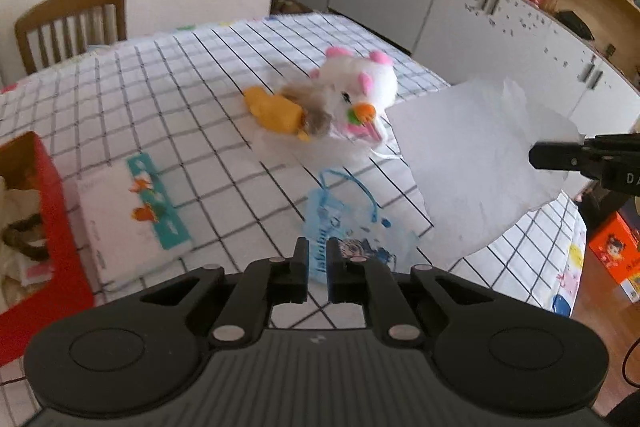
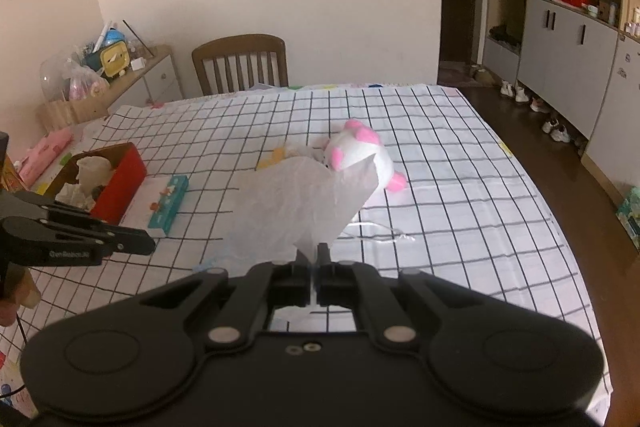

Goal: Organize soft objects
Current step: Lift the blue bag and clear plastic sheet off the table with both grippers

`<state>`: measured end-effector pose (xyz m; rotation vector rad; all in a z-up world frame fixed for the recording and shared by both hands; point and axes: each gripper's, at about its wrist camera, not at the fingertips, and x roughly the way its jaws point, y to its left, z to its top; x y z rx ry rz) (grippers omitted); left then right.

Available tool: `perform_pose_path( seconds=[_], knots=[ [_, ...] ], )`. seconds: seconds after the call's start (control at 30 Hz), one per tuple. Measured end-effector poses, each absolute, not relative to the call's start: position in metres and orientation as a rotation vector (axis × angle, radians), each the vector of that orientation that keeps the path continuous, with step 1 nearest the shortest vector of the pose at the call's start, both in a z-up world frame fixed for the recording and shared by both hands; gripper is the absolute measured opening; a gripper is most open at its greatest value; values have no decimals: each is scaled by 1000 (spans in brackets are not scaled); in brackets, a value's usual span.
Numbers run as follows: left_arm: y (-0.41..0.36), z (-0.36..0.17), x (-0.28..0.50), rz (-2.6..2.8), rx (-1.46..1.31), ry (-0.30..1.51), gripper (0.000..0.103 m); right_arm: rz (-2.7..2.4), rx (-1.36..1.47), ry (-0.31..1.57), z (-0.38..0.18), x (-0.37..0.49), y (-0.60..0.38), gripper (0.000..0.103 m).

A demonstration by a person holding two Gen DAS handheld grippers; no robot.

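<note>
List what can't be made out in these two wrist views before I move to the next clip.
- Red box contents: cut off by the left wrist view's edge; small in the right wrist view.
- Plush toys: motion-blurred in the left wrist view; partly hidden behind the white sheet in the right.
- Blue bag: print blurred, near edge behind left gripper.
- Right gripper: shut on the sheet.

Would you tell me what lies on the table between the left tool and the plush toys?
In the left wrist view, a blue printed plastic bag lies between the left tool and the plush toys; beyond it, bare checked tablecloth.
</note>
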<state>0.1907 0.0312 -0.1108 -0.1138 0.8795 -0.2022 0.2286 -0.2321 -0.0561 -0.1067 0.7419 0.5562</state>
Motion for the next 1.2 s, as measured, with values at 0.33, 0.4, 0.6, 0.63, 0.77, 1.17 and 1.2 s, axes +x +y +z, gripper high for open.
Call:
perform_pose_path(
  seconds=[0.33, 0.4, 0.6, 0.63, 0.77, 1.17, 1.2],
  knots=[
    [9, -137, 219, -286, -134, 925, 73, 489, -71, 779, -67, 222, -264, 1],
    [3, -144, 226, -289, -109, 932, 73, 481, -65, 787, -69, 222, -271, 1],
    [-7, -165, 242, -237, -33, 954, 73, 465, -59, 810, -77, 225, -283, 1],
    [-9, -169, 245, -228, -9, 959, 73, 465, -57, 814, -78, 225, -285, 1],
    [-11, -180, 250, -200, 32, 968, 72, 467, -57, 822, -82, 227, -290, 1],
    [-32, -178, 243, -217, 112, 928, 24, 468, -58, 834, -87, 233, -295, 1],
    [-34, -178, 242, -209, 126, 926, 18, 469, -57, 835, -88, 234, -295, 1]
  ],
)
